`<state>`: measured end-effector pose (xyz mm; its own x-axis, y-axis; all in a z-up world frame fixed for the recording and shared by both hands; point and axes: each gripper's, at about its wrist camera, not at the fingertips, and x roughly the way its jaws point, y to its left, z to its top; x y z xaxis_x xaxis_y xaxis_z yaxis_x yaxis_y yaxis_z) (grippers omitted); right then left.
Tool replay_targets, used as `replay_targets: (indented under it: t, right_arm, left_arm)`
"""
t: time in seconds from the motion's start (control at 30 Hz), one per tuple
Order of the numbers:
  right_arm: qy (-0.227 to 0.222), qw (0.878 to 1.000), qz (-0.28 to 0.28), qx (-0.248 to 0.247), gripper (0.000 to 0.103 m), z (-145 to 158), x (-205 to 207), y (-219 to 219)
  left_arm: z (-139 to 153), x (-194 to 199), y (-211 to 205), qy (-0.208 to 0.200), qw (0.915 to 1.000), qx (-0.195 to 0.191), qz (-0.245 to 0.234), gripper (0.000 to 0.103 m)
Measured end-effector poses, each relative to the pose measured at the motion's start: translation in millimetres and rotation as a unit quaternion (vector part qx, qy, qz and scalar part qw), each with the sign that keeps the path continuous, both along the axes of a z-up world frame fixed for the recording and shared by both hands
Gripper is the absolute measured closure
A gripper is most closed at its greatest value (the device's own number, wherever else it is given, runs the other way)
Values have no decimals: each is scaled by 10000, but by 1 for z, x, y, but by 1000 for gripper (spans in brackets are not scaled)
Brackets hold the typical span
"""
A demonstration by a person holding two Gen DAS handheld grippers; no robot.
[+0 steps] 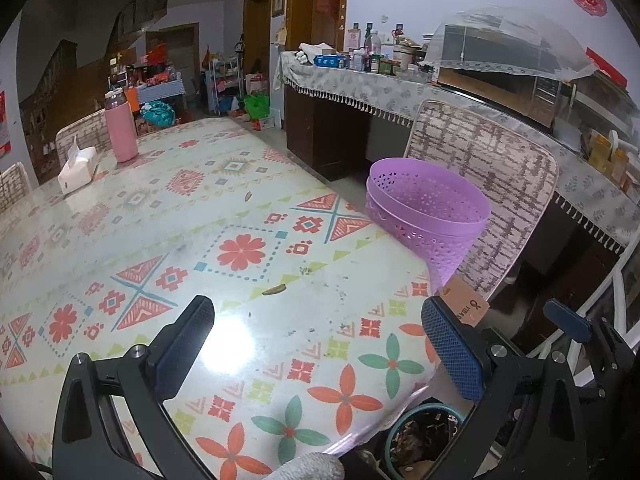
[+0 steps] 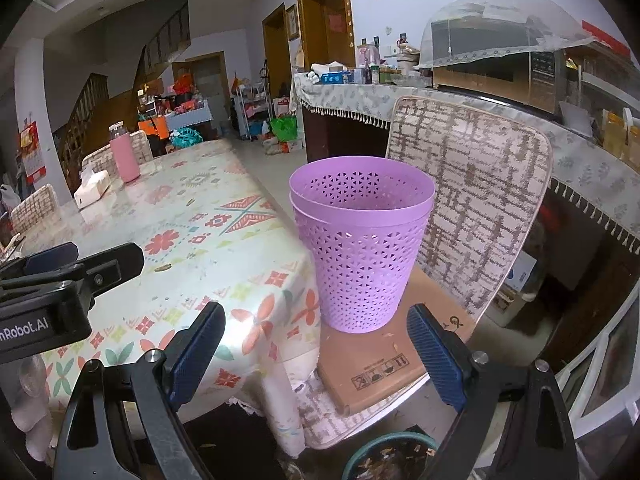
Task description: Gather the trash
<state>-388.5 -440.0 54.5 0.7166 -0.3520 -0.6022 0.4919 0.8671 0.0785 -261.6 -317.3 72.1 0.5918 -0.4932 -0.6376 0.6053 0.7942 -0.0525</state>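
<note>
A small brown scrap [image 1: 274, 290] lies on the patterned tablecloth, just beyond my left gripper [image 1: 320, 340], which is open and holds nothing. Another scrap [image 1: 248, 196] lies farther up the table, with dark crumbs [image 1: 340, 292] scattered near the corner. A purple perforated basket [image 2: 360, 240] stands upright on a cardboard box [image 2: 372, 364] on the chair seat. My right gripper [image 2: 316, 340] is open and empty, just short of the basket. The same brown scrap [image 2: 163, 268] shows left of the basket, near my left gripper [image 2: 84, 258].
A pink bottle [image 1: 120, 128] and a tissue box [image 1: 78, 170] stand at the table's far end. The padded chair back [image 2: 468, 208] rises behind the basket. A round bin of debris [image 2: 388, 456] sits on the floor below. A cluttered sideboard [image 1: 372, 92] runs along the right.
</note>
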Motion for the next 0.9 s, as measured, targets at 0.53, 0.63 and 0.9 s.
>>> replay_targets:
  t: [0.53,0.63,0.9]
  right_arm:
    - [153,9998,63,116,8,-7,10,2]
    - [170,9997,74,133,8,-8,11,3]
    - [208,9994,60,267,8,-14,13,0]
  left_arm:
    - [-7,6,3,141,9999,5,15,0]
    - [-7,6,3,141,9999,13,23,0]
    - [-11,6,4,168,9999,15,12,0]
